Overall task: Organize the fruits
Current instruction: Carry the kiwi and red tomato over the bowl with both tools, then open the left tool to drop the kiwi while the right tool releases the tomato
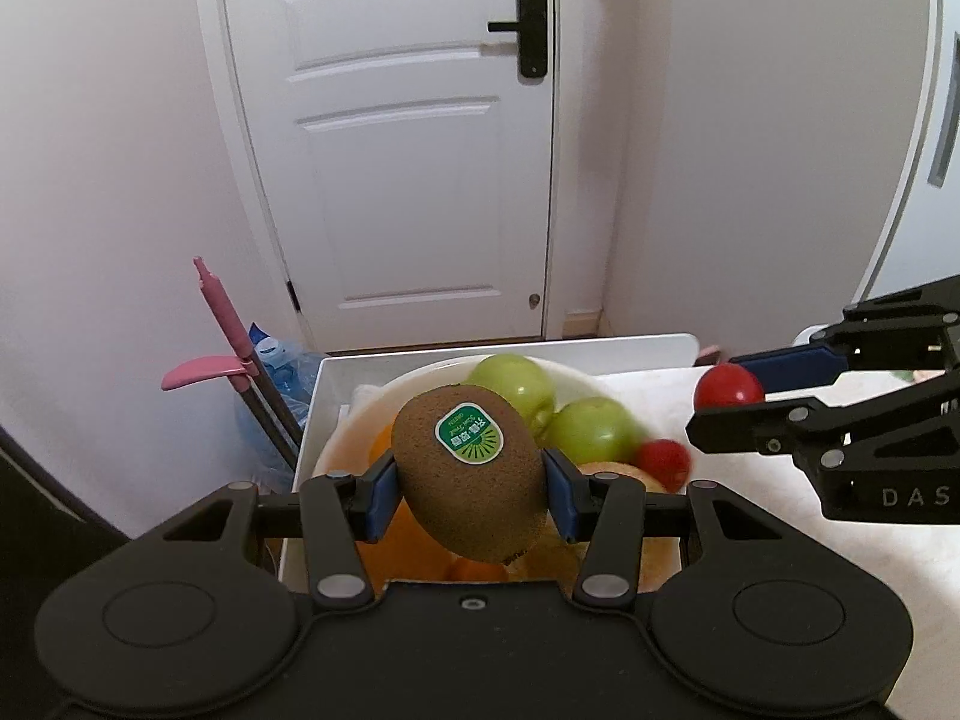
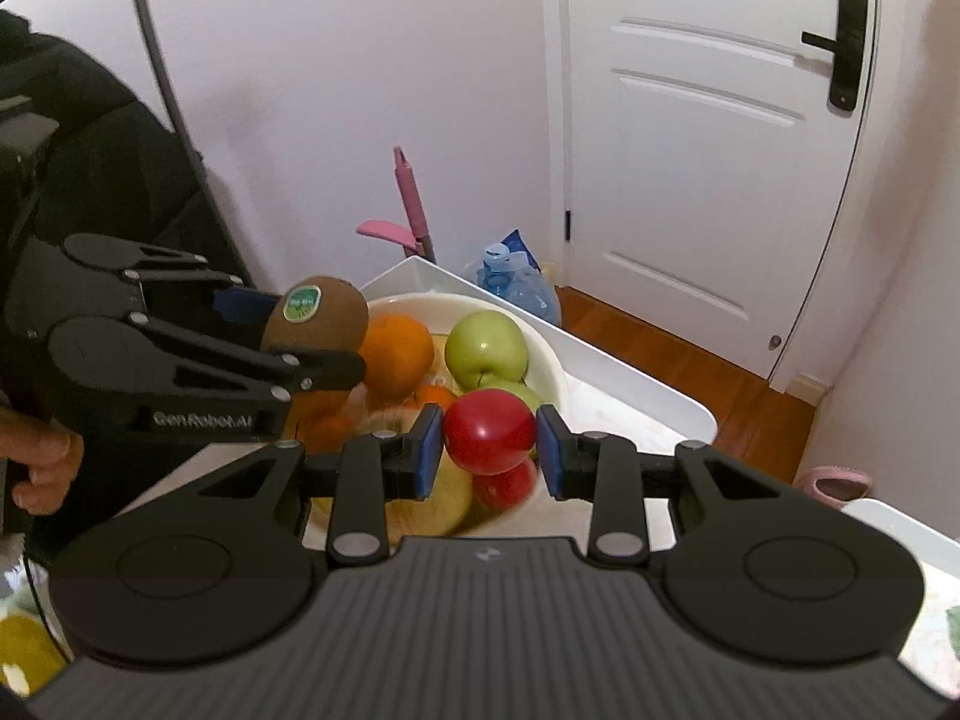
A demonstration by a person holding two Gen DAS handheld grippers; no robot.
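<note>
A fuzzy brown kiwi [image 1: 471, 471] is pinched between the blue pads of the left tool [image 1: 471, 495], held above the round white bowl [image 1: 384, 399]. A green oval sticker [image 1: 469, 432] is carried on the kiwi; its small print cannot be read. A glossy red apple [image 2: 489, 431] is clamped by the right tool [image 2: 489, 441], also above the bowl. "GenRobot.AI" is read on the left tool's body only in the right wrist view, while "DAS" is read on the right tool's body only in the left wrist view. The oranges [image 2: 396, 354] are shown plainly in the right wrist view but are largely hidden behind the kiwi in the left one. Inside the bowl, two green apples [image 1: 516, 387] and one further red fruit [image 1: 663, 462] are counted; the number of oranges cannot be told. The bowl is set on a white counter [image 1: 654, 348]. A white panelled door [image 1: 414, 138] with a black lever lock [image 1: 531, 24] is seen beyond.
</note>
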